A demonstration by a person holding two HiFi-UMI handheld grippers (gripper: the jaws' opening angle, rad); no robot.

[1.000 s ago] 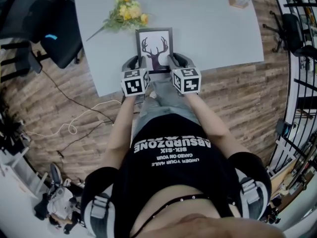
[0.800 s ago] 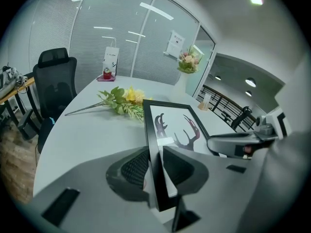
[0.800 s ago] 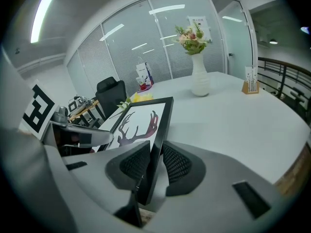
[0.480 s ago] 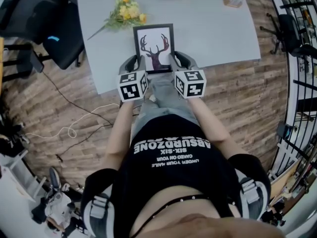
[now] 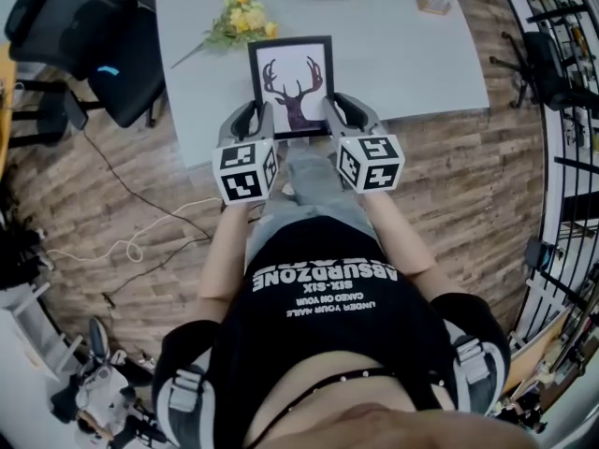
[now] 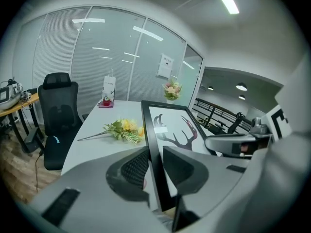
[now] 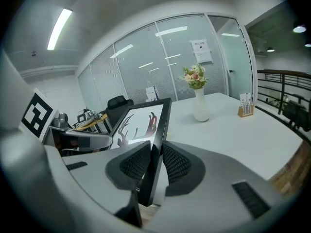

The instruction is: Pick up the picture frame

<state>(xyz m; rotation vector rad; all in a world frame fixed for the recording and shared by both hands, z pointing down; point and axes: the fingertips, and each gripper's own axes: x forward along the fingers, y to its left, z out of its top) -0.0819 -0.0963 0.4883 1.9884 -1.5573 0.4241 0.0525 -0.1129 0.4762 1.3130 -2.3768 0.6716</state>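
The picture frame [image 5: 291,87], black-edged with a deer-antler print, is held up over the near edge of the white table [image 5: 412,59]. My left gripper [image 5: 256,120] is shut on its lower left side and my right gripper [image 5: 336,112] on its lower right side. In the left gripper view the frame [image 6: 170,127] stands on edge between the ribbed pads of the left gripper [image 6: 153,165]. The right gripper view shows the frame [image 7: 143,120] pinched the same way by the right gripper [image 7: 154,160]. The frame's bottom edge is hidden behind the fingers.
A bunch of yellow flowers [image 5: 239,21] lies on the table just left of the frame. A white vase [image 7: 200,108] and a small wooden stand [image 5: 436,3] are at the far side. A black office chair [image 5: 112,54] stands left of the table, and cables lie on the wooden floor.
Both grippers have risen together with the frame between them; the frame and marker cubes look larger and nearer in the head view.
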